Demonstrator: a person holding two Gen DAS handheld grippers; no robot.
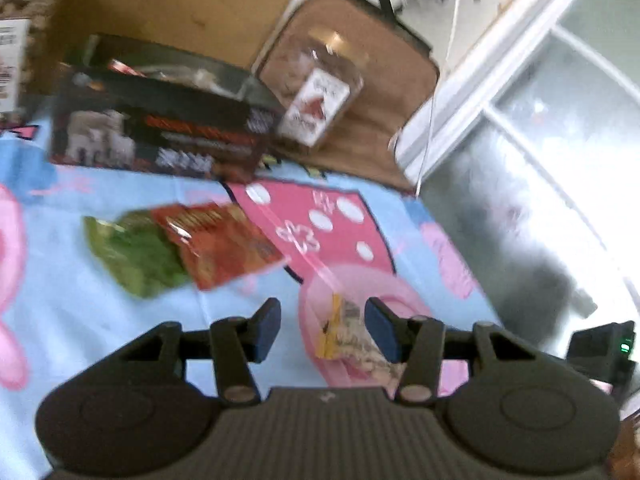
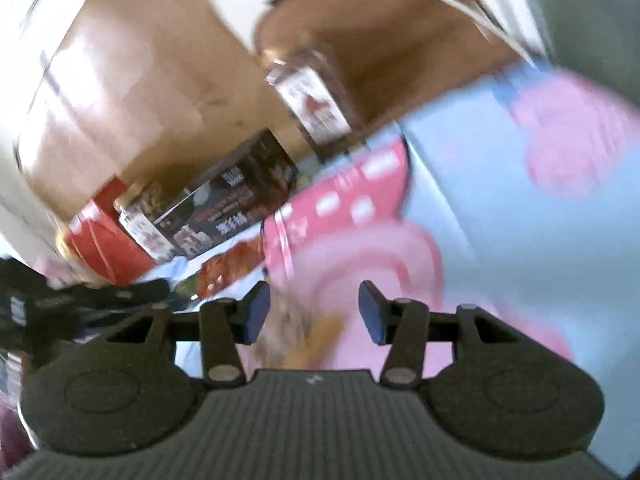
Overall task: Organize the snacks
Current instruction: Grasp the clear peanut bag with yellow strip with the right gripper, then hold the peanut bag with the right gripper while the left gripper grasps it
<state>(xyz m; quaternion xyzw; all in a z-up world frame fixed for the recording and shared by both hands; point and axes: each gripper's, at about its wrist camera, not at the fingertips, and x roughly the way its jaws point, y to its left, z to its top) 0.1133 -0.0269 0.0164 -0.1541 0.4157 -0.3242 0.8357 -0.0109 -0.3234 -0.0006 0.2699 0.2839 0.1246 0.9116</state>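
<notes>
Left gripper (image 1: 322, 330): fingers spread wide, holding nothing. A small yellow-and-white snack packet (image 1: 352, 342) lies on the cartoon-print cloth (image 1: 120, 188) directly below the gap, toward the right-hand finger, its long axis running roughly along the fingers. Right gripper (image 2: 314, 312): likewise wide open and empty, over what appears to be the same packet (image 2: 308, 336), too blurred to confirm. Which gripper is nearer cannot be told. Beyond lie a red packet (image 1: 222, 244) overlapping a green one (image 1: 132, 252), then a dark box (image 1: 160, 128).

No print can be read: the lettering on the dark box (image 1: 160, 128), the jar's white label (image 1: 316, 108) and the red packet (image 1: 224, 244) is blurred.
</notes>
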